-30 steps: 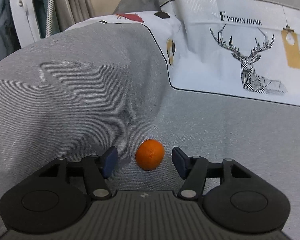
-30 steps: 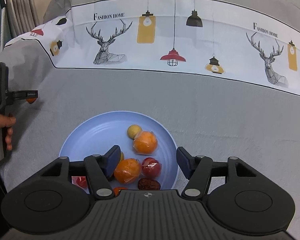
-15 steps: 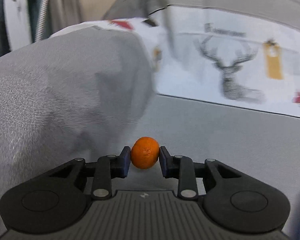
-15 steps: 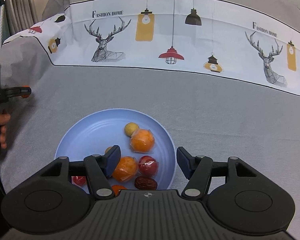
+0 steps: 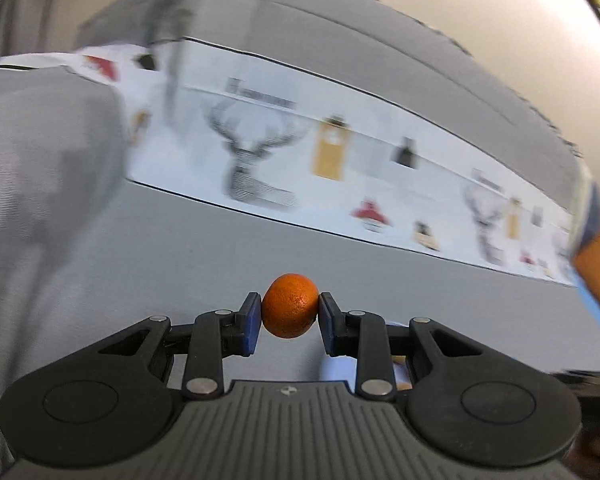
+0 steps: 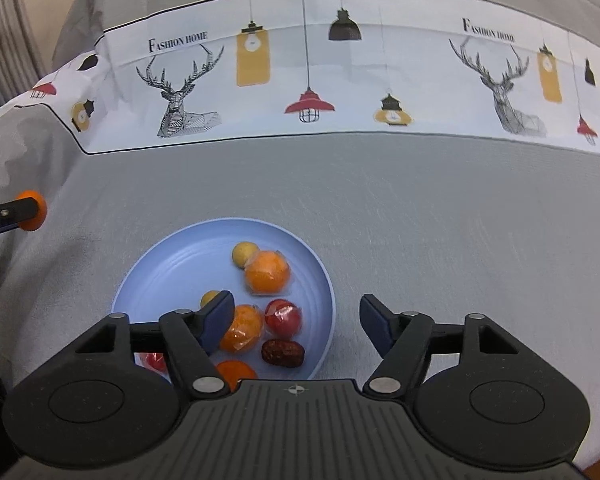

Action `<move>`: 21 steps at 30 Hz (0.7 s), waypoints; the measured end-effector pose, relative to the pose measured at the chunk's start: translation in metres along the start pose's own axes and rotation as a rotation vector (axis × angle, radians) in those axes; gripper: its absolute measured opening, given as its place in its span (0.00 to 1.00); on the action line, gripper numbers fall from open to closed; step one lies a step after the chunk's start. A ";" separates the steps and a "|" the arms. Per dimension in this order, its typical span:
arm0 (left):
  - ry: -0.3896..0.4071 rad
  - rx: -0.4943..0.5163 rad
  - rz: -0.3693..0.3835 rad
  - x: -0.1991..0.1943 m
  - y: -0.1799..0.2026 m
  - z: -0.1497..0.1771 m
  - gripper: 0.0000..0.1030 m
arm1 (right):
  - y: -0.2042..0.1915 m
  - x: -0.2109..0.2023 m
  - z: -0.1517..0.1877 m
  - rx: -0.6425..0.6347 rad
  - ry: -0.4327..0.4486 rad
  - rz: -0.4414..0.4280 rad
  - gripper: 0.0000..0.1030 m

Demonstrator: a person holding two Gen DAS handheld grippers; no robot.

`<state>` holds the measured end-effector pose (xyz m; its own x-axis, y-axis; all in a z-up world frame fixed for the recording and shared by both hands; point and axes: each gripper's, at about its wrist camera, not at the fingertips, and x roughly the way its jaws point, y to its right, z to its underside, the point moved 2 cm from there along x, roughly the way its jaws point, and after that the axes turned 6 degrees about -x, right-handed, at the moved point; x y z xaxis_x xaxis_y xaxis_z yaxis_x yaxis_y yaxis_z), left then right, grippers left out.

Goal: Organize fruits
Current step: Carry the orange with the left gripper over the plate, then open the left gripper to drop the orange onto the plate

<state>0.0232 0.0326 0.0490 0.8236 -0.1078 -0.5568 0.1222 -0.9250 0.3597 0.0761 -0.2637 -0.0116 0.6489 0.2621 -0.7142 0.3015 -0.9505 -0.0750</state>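
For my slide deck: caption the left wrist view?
Left tool shut on a small orange above the grey cloth.

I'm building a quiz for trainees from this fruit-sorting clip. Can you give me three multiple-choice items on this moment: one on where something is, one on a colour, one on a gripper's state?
1. Where does the dark red date lie?
A. On the grey cloth beside the plate
B. On the blue plate, near its front rim
C. Between the right gripper's pads

2. What colour is the plate?
A. Light blue
B. White
C. Yellow

3. What is the left gripper doing?
A. Standing open over bare cloth
B. Clamped on the plate's rim
C. Shut on a small orange citrus fruit

Answers
1. B: the right wrist view shows the date inside the plate, by the front edge.
2. A: its rim and ridged floor are pale blue.
3. C: in the left wrist view both pads press the fruit's sides.
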 end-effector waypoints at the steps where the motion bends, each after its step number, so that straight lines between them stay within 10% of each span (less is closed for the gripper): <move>1: -0.016 0.010 0.021 -0.001 0.009 0.002 0.33 | 0.001 0.000 0.000 0.004 -0.003 0.000 0.70; 7: -0.219 0.092 0.112 0.035 0.045 0.025 0.33 | 0.003 0.006 0.001 0.027 -0.028 0.006 0.74; 16: -0.299 0.227 0.097 0.069 0.078 0.046 0.34 | 0.006 0.012 -0.002 0.020 -0.045 0.005 0.86; 21: -0.275 0.242 0.126 0.063 0.082 0.044 0.65 | 0.004 0.012 -0.002 0.004 -0.043 0.011 0.96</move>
<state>0.0602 -0.0660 0.0104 0.6408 -0.2894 -0.7110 -0.1319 -0.9539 0.2694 0.0867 -0.2637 -0.0190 0.6214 0.2444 -0.7444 0.2918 -0.9539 -0.0696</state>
